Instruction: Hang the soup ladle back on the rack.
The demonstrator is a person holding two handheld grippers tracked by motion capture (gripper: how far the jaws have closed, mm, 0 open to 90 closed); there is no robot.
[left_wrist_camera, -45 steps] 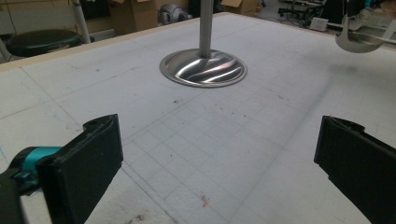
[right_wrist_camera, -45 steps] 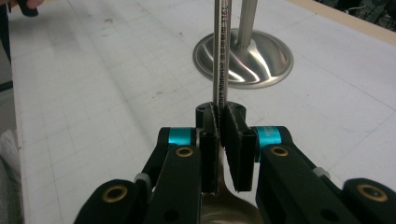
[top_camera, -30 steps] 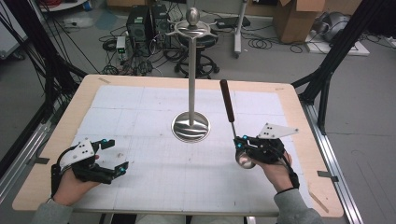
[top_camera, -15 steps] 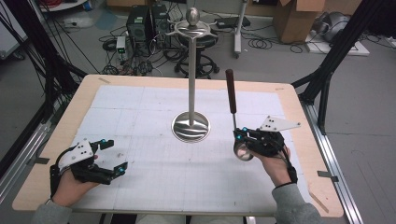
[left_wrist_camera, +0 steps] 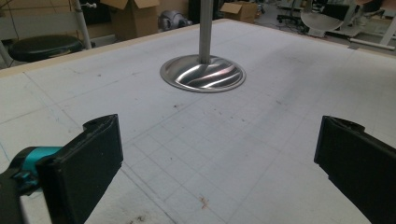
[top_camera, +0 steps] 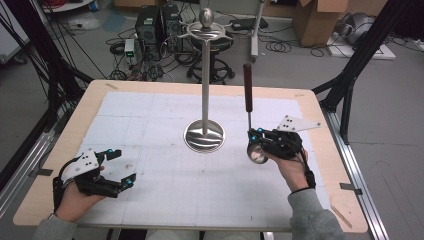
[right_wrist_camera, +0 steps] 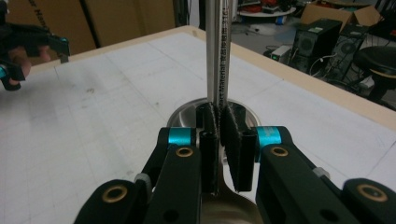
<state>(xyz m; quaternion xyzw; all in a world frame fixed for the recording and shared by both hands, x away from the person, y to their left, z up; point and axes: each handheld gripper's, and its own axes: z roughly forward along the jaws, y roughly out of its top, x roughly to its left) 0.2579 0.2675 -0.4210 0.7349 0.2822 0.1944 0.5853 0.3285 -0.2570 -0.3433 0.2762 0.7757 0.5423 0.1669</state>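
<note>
At the frame's centre a shiny silver stand sits on a white mat ruled with a faint grid, over a pale wood table. Right of it, the ladle has a dark brown handle and a silver bowl. Both black grippers, left and right, carry teal accents and grey plates.

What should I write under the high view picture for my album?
Right tongs hold a ladle upright beside the metal stand; left tongs rest open.

A tall metal stand rose from mid-counter, blocking straight passage across; to its right an upright ladle stood. The near-left counter lay open.
</note>
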